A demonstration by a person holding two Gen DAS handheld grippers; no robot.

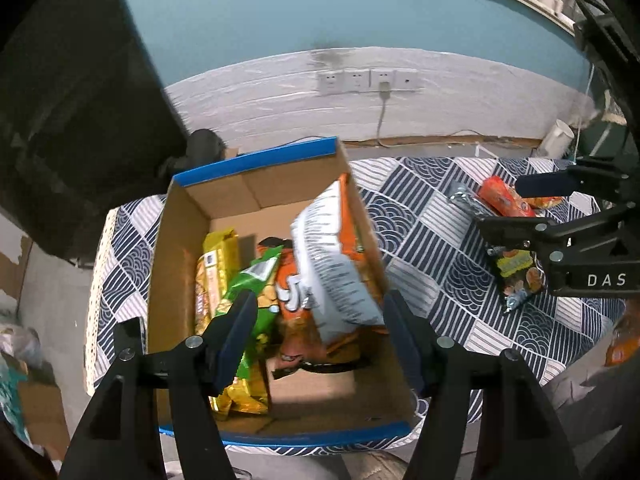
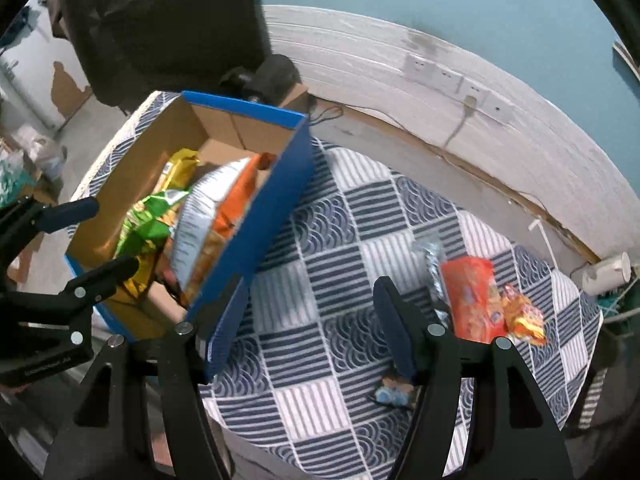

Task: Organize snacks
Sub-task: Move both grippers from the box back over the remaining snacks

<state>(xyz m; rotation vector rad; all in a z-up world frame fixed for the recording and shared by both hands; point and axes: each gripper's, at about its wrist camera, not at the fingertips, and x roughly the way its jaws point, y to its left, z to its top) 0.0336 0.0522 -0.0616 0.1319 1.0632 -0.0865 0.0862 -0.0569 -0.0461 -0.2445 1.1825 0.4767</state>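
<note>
Now both grippers are spread and hold nothing: the left gripper (image 1: 320, 316) is held over the box (image 1: 180, 240), and the red packet (image 2: 470, 300), just beyond the right gripper (image 2: 312, 312), should be straddled squarely before closing.

The box (image 1: 176, 248) is plain brown cardboard, matt inside, with a smooth blue coating on its rim and outer walls; the snack packets in it are glossy crinkled film, the large orange bag (image 1: 336, 264) showing a silvery foil back, the green packet (image 1: 248, 280) and gold packet (image 1: 216, 256) shiny; the surface wears a woven cloth (image 2: 340, 248), matt, printed in navy and white; the red packet (image 2: 472, 300) lying on it is glossy plastic; the fingers (image 1: 236, 328) look like matt dark blue rubbery pads on black plastic arms with small bright metal pins; the wall (image 1: 280, 92) behind is rough, scuffed white paint.
</note>
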